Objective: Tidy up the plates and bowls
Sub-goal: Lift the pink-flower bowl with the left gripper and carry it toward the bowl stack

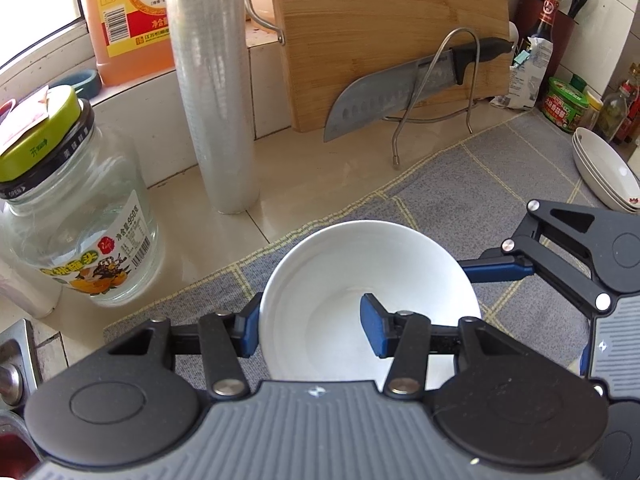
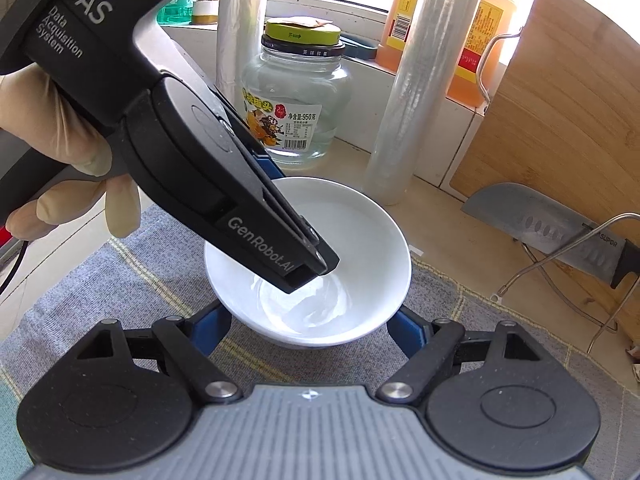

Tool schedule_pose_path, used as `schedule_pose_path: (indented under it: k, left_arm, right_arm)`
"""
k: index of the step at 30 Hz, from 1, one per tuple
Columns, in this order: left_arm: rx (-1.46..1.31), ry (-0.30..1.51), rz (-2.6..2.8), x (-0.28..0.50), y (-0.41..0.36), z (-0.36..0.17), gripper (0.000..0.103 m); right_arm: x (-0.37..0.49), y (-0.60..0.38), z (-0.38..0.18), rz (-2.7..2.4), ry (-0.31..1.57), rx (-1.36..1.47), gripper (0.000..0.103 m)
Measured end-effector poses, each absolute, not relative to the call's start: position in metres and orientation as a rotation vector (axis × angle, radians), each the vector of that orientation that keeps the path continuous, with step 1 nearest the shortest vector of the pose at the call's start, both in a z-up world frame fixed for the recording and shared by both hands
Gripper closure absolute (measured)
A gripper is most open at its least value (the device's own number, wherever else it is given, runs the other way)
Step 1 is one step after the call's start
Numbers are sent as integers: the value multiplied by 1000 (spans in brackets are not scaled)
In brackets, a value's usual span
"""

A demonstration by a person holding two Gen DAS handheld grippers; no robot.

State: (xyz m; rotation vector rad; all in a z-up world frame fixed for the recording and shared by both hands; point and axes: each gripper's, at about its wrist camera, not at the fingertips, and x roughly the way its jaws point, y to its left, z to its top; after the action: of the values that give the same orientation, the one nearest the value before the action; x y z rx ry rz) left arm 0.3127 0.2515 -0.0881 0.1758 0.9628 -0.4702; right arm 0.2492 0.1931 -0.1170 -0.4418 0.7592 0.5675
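Note:
A white bowl [image 1: 340, 280] [image 2: 352, 240] stands on the grey checked mat [image 1: 500, 168]. My left gripper [image 1: 310, 326] is shut on its left rim, with one blue pad outside the wall and the other inside the bowl. In the right wrist view the left gripper [image 2: 312, 268] reaches down into the bowl, held by a gloved hand [image 2: 60, 168]. My right gripper [image 2: 310, 328] clasps the bowl low down, a blue finger against each side. One of these fingers [image 1: 496, 270] touches the bowl's right wall. A small stack of white plates [image 1: 604, 172] lies at the far right.
A glass jar with a green lid [image 1: 76, 220] stands left of the bowl and a tall roll of cling film [image 1: 216, 100] behind it. A wooden cutting board [image 1: 388, 32] and a knife [image 1: 384, 96] lean in a wire rack. Bottles [image 1: 544, 28] crowd the back right corner.

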Motion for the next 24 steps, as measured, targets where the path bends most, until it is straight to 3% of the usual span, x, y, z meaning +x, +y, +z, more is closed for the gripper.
schedule_pose_path:
  k: [24]
  left_arm:
    - [200,951,-527,251,210,-49,54]
  right_arm:
    - [181,148,-78,590,730,-445,15]
